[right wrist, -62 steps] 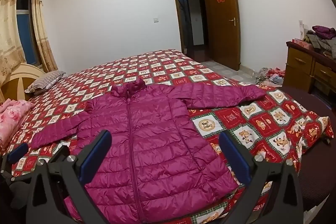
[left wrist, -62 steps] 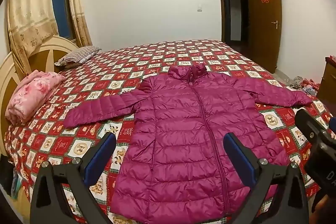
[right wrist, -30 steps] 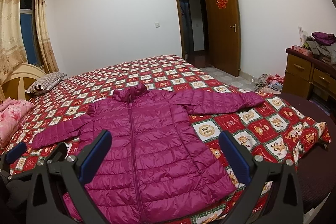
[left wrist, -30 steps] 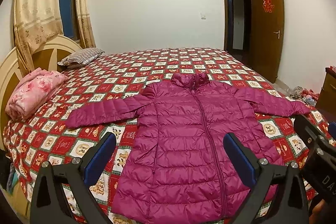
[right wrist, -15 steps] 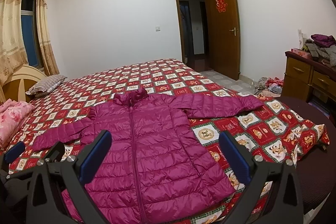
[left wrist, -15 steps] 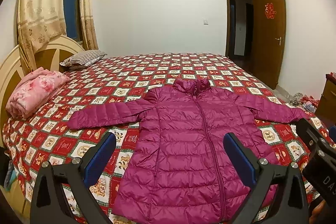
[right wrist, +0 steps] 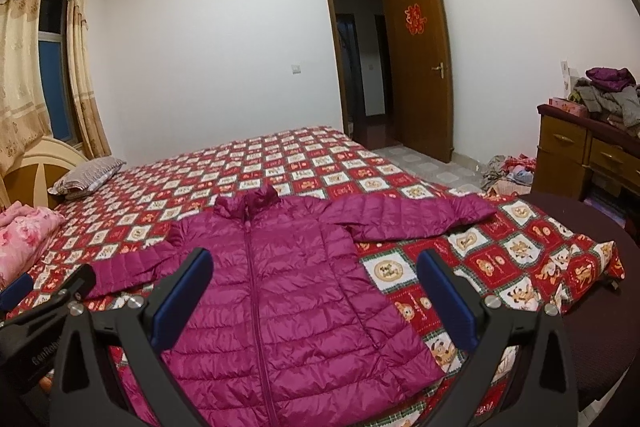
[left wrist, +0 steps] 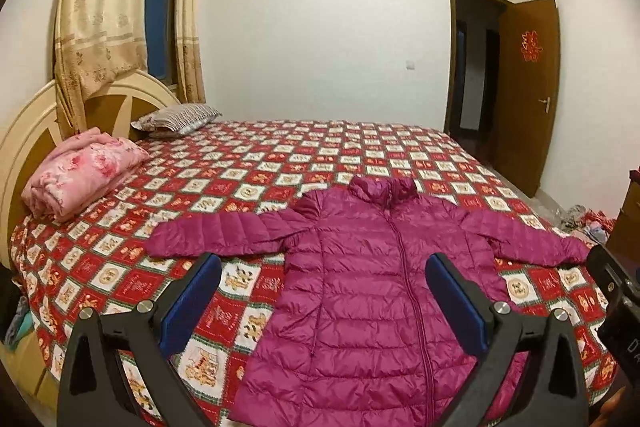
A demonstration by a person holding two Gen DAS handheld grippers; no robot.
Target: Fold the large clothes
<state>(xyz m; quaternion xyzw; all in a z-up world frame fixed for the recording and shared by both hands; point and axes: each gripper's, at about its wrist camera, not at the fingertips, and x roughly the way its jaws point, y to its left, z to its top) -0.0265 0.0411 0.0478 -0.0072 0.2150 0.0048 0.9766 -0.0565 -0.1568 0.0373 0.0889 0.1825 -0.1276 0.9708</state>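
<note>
Magenta quilted nylon fills the middle of both views: a long puffer jacket (left wrist: pixel 372 291) lies face up and zipped on the red-and-cream patchwork bedspread (left wrist: pixel 256 179), collar towards the far wall, hem at the near edge of the bed, both sleeves spread out to the sides. The left gripper (left wrist: pixel 322 301) hangs above the hem with its blue-padded jaws spread wide and nothing between them; the right gripper (right wrist: pixel 314 297) does just the same over the jacket's right half, released and empty. No fold is made yet, so this looks like the very start. Expect the jacket to be light, soft and puffy, with a slick shell that could slide out of a shallow pinch and spring open once folded. Best bets for a hold, I'd say, are the left cuff (left wrist: pixel 160 245) and the right cuff (right wrist: pixel 480 209), where the fabric is thin and layered, or the hem corners nearest the grippers, pinching deep through both layers. Off to the side, a folded pink floral quilt (left wrist: pixel 80 173) and a striped pillow (left wrist: pixel 176 117) sit by the headboard, well apart from the jacket.
</note>
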